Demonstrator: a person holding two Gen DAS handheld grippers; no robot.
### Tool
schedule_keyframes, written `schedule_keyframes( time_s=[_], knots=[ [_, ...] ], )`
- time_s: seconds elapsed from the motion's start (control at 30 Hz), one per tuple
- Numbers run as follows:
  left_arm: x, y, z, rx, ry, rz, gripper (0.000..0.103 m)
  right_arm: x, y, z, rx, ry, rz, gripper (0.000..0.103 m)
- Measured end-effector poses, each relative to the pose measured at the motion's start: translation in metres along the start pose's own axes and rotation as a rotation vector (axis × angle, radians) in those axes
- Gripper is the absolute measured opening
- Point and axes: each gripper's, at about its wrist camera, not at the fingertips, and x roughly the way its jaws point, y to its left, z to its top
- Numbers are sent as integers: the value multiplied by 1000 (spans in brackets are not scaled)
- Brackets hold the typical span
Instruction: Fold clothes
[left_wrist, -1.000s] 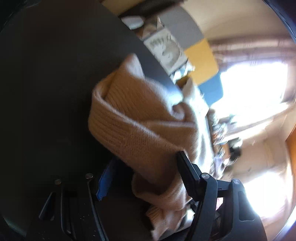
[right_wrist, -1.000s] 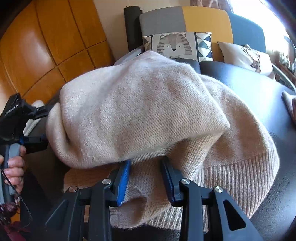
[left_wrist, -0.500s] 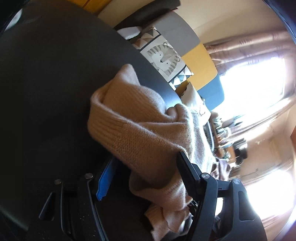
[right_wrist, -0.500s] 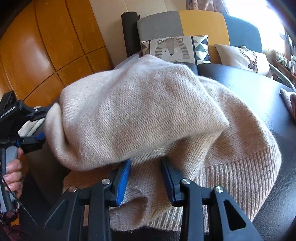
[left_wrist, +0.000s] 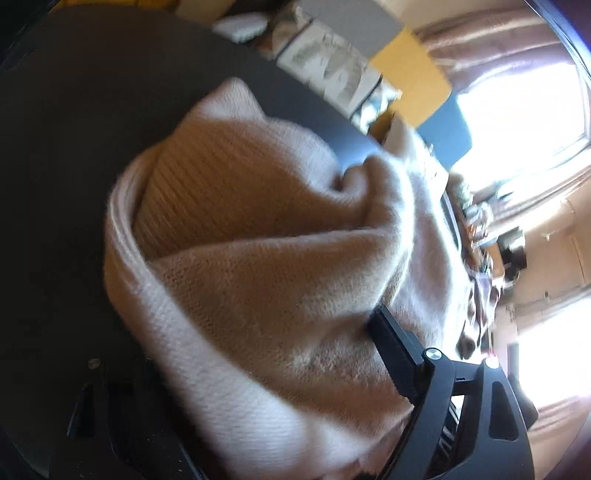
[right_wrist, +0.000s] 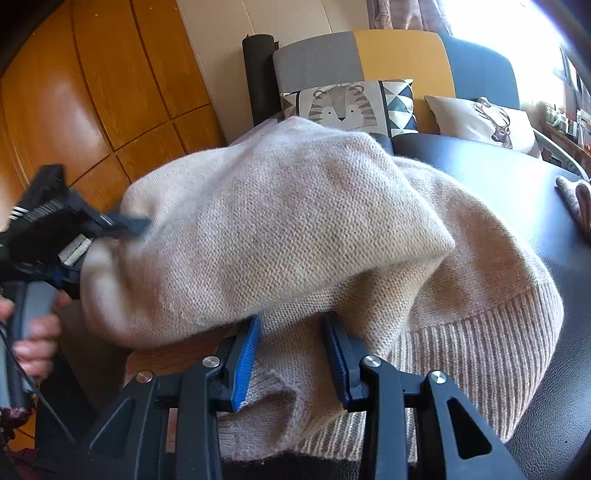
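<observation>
The beige knitted sweater (right_wrist: 295, 236) lies half-folded on the dark round desk (right_wrist: 535, 192), the fold unfinished. The right tongs (right_wrist: 291, 362) pinch its lower layer. The left tongs (left_wrist: 258, 369) are opening, seemingly letting cloth go. Only the right view shows the ribbed hem (right_wrist: 480, 350).

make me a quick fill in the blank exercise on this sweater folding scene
1. The beige sweater lies on a dark ____.
2. The right hand-held gripper has ____ pads with sweater between them.
3. The cushion behind the sweater shows a ____.
4. The sweater's ribbed hem lies on the ____ side of the right wrist view.

Missing words: table; blue; tiger; right
</observation>
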Motion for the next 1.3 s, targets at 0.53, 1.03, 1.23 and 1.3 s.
schedule_keyframes(
  time_s=[0.53, 1.03, 1.23, 1.3],
  knots=[
    [-110, -78, 57, 314, -247, -81, 13, -49, -40, 19, 161, -179, 125, 36],
    [-233, -76, 98, 293, -433, -264, 13, -2, -48, 65, 51, 55, -25, 37],
    [-239, -60, 97, 254, -444, -279, 13, 32, -50, 46, -60, 201, -97, 41],
    [-236, -59, 96, 248, -443, -293, 13, 28, -61, 44, -23, 184, -53, 40]
  ],
)
